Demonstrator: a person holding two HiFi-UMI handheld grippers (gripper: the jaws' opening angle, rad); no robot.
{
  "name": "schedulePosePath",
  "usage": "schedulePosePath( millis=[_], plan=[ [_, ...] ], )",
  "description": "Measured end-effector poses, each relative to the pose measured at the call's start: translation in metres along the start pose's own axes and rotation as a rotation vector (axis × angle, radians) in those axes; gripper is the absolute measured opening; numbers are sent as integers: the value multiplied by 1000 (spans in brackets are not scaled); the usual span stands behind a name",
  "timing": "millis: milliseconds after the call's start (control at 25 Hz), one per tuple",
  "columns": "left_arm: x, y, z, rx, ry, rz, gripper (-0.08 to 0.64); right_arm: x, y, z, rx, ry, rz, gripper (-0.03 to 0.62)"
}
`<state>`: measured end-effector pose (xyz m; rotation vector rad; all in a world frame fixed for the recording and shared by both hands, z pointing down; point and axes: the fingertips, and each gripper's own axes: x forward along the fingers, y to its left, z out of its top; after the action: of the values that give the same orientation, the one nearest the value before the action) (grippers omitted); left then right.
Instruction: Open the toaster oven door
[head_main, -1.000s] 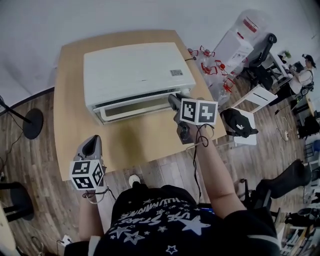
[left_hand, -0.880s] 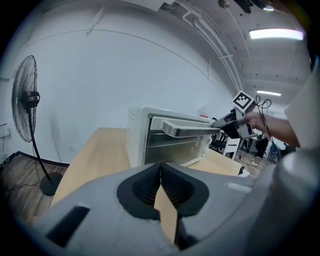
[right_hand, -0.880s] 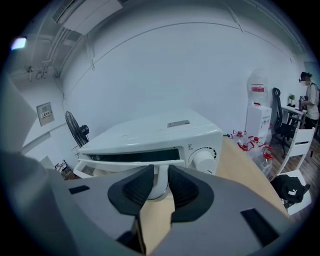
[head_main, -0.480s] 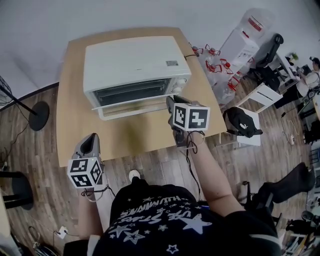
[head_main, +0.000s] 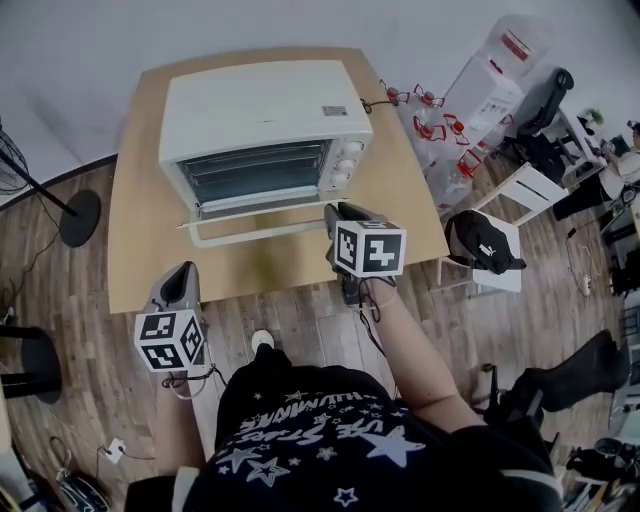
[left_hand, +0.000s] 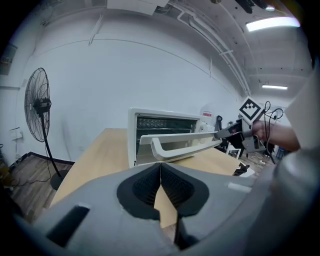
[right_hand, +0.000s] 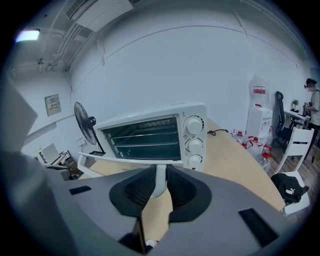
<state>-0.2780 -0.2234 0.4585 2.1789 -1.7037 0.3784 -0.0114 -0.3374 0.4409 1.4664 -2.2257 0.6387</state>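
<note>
A white toaster oven (head_main: 260, 125) stands at the back of the wooden table (head_main: 150, 250), its glass door hanging open and tipped forward, so the racks show in the right gripper view (right_hand: 147, 137). My right gripper (head_main: 334, 213) is at the right end of the white door handle (head_main: 250, 232). Its jaws are closing, and the handle bar (right_hand: 159, 181) sits pinched between the pads. My left gripper (head_main: 181, 275) hovers off the table's front left edge, shut and empty, pointing at the oven (left_hand: 165, 122) and the lowered handle (left_hand: 180, 142).
A standing fan (left_hand: 40, 107) is left of the table. To the right are a water dispenser (head_main: 490, 65), red-capped bottles (head_main: 430, 125) on the floor, a white chair with a dark bag (head_main: 485, 250), and the oven's cable (head_main: 375, 103). A person (right_hand: 312, 100) stands far right.
The oven door has swung from nearly closed to well open. My right gripper moved toward me and down with the handle. The left gripper barely moved.
</note>
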Motion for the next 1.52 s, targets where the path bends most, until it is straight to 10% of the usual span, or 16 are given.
schedulePosePath(
  millis=[1520],
  plan=[
    [-27, -55, -89, -45, 115, 63, 20, 0, -8, -142, -81, -33, 42, 72]
  ],
)
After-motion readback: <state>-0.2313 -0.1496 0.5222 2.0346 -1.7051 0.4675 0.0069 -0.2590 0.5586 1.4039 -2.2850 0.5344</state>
